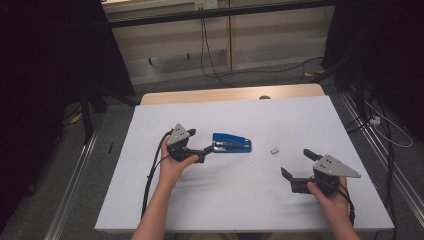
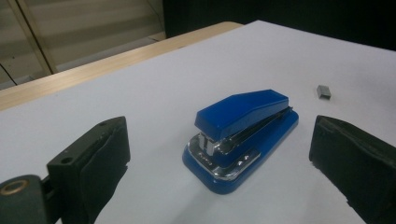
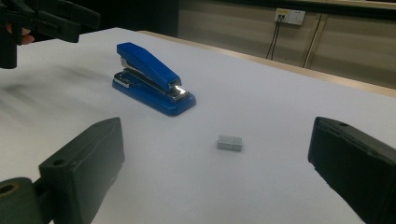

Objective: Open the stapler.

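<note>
You are holding the left gripper (image 1: pixel 201 141) just at the near end of the blue stapler (image 1: pixel 232 143), with its jaws standing wide apart and nothing between them. In the left gripper view, the stapler (image 2: pixel 243 135) is lying ahead of the jaws, at about 12 o'clock, its hinged metal end pointing back toward you and its nose pointing away toward 1 o'clock. Neither jaw is touching it, though from above the nearer jaw tip looks to be right against the stapler's end; the high view is too coarse to be sure.

The stapler is resting flat on the white table (image 1: pixel 280 120), a little left of the table's middle, lying lengthwise across it. A small grey block of staples (image 1: pixel 273 149) is sitting just to the right of it, at the stapler's 3 o'clock, apart from it.

You are holding the right gripper (image 1: pixel 295 162) well to the right, near the front edge of the table, at about 4 o'clock from the stapler. Its jaws are also spread wide and are gripping nothing. In the right gripper view, the staple block (image 3: pixel 229 143) is lying ahead between the two jaws, near 12 o'clock, and the stapler (image 3: pixel 152 77) is sitting farther off at about 11 o'clock, with the left gripper (image 3: pixel 51 18) showing beyond it at 10 o'clock.
</note>
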Available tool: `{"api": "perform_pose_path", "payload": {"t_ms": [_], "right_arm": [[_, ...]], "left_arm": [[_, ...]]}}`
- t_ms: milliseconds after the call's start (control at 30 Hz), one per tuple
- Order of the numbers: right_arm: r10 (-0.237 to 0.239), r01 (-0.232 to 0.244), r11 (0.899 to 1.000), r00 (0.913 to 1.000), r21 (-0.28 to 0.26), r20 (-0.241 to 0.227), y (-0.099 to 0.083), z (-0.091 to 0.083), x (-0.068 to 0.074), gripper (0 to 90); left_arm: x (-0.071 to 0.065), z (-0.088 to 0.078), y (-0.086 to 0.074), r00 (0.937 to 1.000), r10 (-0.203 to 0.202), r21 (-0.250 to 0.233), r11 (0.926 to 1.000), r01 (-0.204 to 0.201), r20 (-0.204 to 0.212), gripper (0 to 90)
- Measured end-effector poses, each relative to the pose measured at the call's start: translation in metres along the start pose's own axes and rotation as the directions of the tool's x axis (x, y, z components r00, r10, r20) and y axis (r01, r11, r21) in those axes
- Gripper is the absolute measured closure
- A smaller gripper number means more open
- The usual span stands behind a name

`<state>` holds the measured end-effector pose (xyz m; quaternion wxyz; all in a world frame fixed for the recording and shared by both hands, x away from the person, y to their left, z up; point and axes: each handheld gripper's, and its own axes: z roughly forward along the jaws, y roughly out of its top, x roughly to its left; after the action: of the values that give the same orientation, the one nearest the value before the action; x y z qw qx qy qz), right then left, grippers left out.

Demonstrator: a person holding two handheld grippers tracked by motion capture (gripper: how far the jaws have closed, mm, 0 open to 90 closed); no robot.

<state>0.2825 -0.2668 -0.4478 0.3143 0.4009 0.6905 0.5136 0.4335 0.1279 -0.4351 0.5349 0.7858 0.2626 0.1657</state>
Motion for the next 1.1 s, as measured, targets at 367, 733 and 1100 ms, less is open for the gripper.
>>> {"api": "perform_pose_path", "payload": {"t_ms": [367,733,1100], "right_arm": [[0.012,-0.012,1.000,0.9999,0.001,0.001,-0.001,-0.001,-0.002,3.2],[0.016,-0.016,1.000,0.9998,0.003,-0.009,-0.001,0.000,-0.001,3.2],[0.024,-0.024,1.000,0.9996,-0.002,-0.012,-0.001,0.000,-0.002,3.2]], "left_arm": [[0.006,0.030,-0.004,0.9985,0.008,0.091,0.9958,-0.013,0.054,16.5],[0.017,0.050,-0.007,0.9951,-0.006,0.160,0.9871,-0.010,0.098,25.9],[0.016,0.063,-0.005,0.9836,-0.030,0.172,0.9851,-0.001,0.178,38.8]]}}
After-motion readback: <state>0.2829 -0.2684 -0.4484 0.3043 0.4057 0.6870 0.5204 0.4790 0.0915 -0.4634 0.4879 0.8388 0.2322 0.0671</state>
